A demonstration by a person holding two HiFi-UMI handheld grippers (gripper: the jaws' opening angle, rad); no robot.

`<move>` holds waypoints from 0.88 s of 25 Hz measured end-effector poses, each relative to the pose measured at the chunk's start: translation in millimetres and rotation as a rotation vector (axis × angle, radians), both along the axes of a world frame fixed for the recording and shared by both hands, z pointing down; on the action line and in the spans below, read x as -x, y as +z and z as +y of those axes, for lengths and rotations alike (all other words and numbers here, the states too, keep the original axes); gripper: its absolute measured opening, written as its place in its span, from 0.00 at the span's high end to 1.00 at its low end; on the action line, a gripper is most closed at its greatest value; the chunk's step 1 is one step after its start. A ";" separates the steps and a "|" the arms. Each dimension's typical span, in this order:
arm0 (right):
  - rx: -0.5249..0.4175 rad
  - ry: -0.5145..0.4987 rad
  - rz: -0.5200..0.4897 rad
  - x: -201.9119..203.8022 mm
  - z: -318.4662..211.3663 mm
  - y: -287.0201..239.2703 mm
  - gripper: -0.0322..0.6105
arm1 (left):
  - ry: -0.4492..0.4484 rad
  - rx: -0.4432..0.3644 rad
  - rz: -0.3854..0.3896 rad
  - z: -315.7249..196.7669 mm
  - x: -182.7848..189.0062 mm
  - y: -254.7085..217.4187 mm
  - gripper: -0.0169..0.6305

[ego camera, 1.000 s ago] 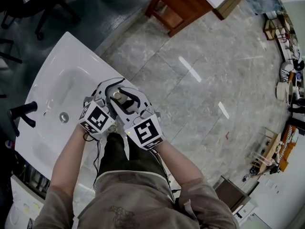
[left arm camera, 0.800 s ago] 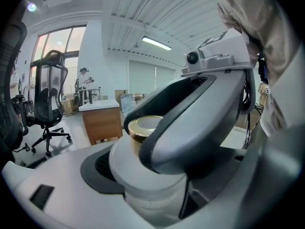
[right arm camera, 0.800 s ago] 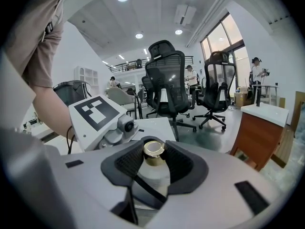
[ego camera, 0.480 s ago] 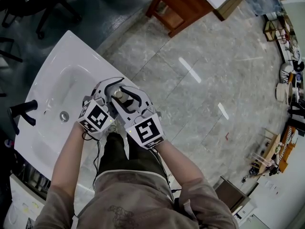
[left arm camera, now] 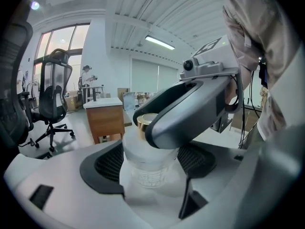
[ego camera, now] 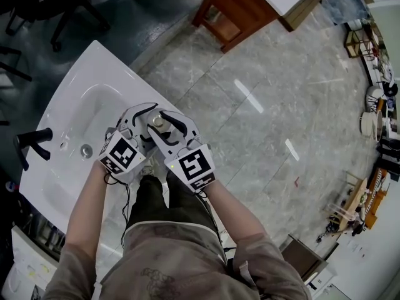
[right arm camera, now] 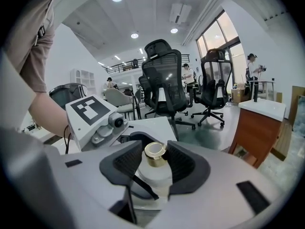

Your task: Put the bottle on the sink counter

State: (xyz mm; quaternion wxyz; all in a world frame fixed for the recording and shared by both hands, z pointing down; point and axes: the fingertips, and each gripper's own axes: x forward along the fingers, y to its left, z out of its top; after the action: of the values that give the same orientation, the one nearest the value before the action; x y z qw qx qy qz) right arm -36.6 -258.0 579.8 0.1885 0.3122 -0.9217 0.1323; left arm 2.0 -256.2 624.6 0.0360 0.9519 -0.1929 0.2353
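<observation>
A frosted white bottle (left arm camera: 148,174) with a gold cap (right arm camera: 155,153) stands upright by the near edge of the white sink counter (ego camera: 80,74). My left gripper (left arm camera: 152,165) is shut on the bottle's body, a ribbed pad against each side. My right gripper (right arm camera: 156,164) comes in from the opposite side with its jaws around the cap; they are opening and the pads stand just off the cap. In the head view both grippers (ego camera: 147,127) (ego camera: 160,124) meet over the bottle (ego camera: 157,122), which hides its body.
The oval basin (ego camera: 87,114) with a drain (ego camera: 86,149) and a black faucet (ego camera: 32,144) lies left of the grippers. A wooden cabinet (ego camera: 236,8) stands on the marble floor beyond. Office chairs (right arm camera: 164,82) stand behind the counter.
The right gripper's jaws have spread slightly off the gold cap. Both grippers and the bottle stay at the same spot on the counter.
</observation>
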 end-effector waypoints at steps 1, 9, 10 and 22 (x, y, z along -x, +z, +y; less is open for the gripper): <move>0.005 0.005 -0.001 -0.4 -0.2 -0.4 0.68 | -0.002 0.001 -0.001 0.6 1.3 -1.1 0.47; -0.036 0.027 -0.018 1.7 -7.5 -20.4 0.68 | -0.033 -0.013 -0.002 1.7 17.6 -18.2 0.47; -0.050 0.030 -0.018 2.0 -7.9 -26.9 0.68 | -0.042 -0.016 0.002 2.0 20.4 -23.3 0.47; -0.199 0.097 -0.022 -17.5 -5.9 -119.3 0.79 | -0.308 -0.066 0.128 -6.5 73.2 -124.7 0.47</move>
State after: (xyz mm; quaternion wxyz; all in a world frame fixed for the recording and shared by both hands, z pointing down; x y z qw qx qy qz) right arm -19.1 -263.9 460.5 0.1398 0.3723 -0.9160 0.0527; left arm -71.2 -262.7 499.9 0.0522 0.9248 -0.3413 0.1596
